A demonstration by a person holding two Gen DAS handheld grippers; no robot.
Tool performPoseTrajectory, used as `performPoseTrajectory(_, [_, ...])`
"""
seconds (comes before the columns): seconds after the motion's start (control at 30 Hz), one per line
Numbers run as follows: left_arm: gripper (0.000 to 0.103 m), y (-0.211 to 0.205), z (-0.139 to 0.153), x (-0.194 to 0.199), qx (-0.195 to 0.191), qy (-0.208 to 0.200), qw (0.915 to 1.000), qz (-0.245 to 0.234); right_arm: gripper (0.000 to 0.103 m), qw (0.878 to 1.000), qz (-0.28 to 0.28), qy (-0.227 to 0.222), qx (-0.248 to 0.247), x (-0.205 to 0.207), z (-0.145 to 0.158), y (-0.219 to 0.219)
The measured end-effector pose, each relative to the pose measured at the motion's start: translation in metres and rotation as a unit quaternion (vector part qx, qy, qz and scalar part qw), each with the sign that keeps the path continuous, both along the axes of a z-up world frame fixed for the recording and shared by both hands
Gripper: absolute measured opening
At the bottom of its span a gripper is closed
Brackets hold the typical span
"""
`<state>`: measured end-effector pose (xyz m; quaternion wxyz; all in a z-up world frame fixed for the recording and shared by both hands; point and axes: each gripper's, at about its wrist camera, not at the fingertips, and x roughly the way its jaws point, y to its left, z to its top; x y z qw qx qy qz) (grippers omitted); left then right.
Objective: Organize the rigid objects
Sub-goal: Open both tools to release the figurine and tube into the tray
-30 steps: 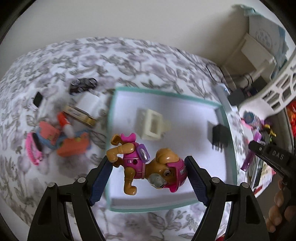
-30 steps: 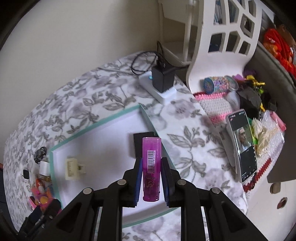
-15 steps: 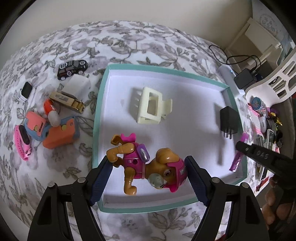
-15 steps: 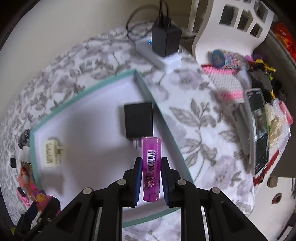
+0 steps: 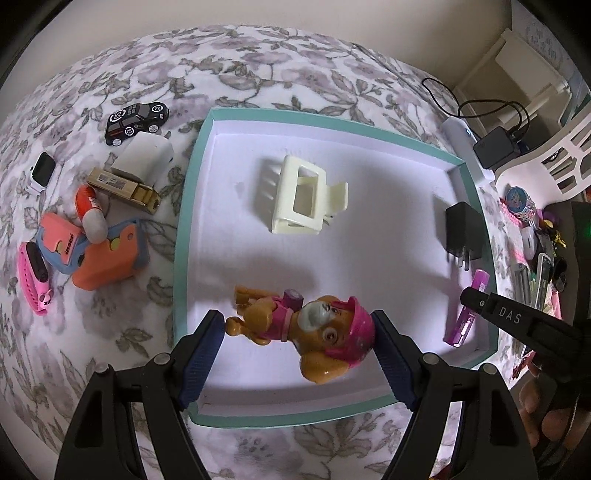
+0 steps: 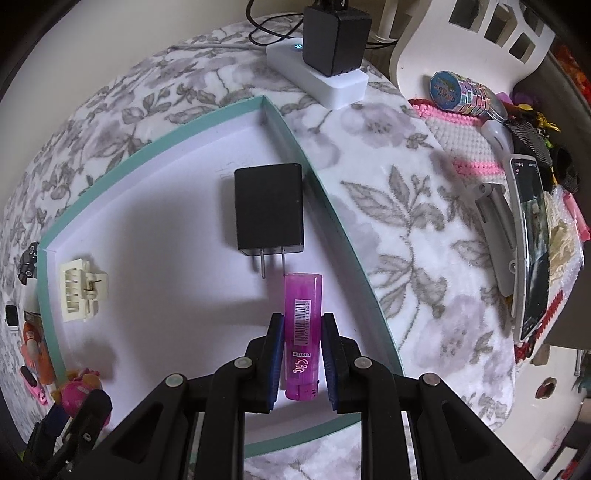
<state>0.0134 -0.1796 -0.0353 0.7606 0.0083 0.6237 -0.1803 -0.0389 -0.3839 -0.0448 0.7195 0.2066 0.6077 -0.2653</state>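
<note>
Holding a toy dog figure (image 5: pixel 306 328) in a pink cap between its blue pads, the left gripper (image 5: pixel 298 356) hangs over the near part of the tray (image 5: pixel 183 236), a shallow white box with a teal rim, resting on a floral cloth (image 5: pixel 258 62); whether the figure touches the tray floor cannot be told.

Right gripper (image 6: pixel 302 360): jaws narrow, clamped on a purple lighter (image 6: pixel 302 332) (barcode label facing up), pointed down into the tray near its right wall; the lighter's far end lies just short of the prongs of a black plug adapter (image 6: pixel 269 208).

Tray contents: cream hair claw clip (image 5: pixel 304 201), near the middle; black plug adapter, beside the right wall, prongs toward the grippers.

Loose items on the cloth left of the tray: black toy car (image 5: pixel 135 118); white charger block (image 5: pixel 144 157); gold rectangular case (image 5: pixel 123 184); orange-and-white tube (image 5: pixel 90 214); orange and blue casings (image 5: pixel 107 258); pink wristband (image 5: pixel 35 277); small smartwatch (image 5: pixel 42 175).

Beyond the tray's far right corner: white power strip (image 6: pixel 317 75) with a black charger (image 6: pixel 334 35) plugged in.

Right of the tray: a phone (image 6: pixel 530 243) on a stand, amid assorted small clutter.
</note>
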Motion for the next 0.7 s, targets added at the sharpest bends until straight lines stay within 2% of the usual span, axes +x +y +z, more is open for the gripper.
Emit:
performPoseTrajectory(0.37, [0.083, 0.011, 0.017, 0.001, -0.010, -0.015, 0.9998, 0.006, 0.023, 1.000, 0.010, -0.010, -0.012, 0.005, 0.016, 0.004])
performPoseTrajectory(0.43, [0.087, 0.014, 0.019, 0.002, -0.011, -0.017, 0.9997, 0.009, 0.027, 1.000, 0.012, -0.008, -0.013, 0.005, 0.014, 0.005])
performPoseTrajectory(0.5, [0.087, 0.016, 0.020, 0.005, -0.010, -0.019, 0.9997, 0.015, 0.042, 1.000, 0.014, -0.009, -0.015, 0.006, 0.015, 0.006])
performPoseTrajectory(0.63, [0.087, 0.023, 0.020, 0.012, -0.004, -0.023, 0.9990, 0.038, 0.054, 1.000, 0.016, -0.013, -0.019, 0.007, 0.017, 0.008])
performPoseTrajectory(0.7, [0.087, 0.030, 0.021, 0.016, -0.004, -0.027, 0.9982, 0.054, 0.069, 1.000, 0.018, -0.016, -0.018, 0.007, 0.017, 0.009])
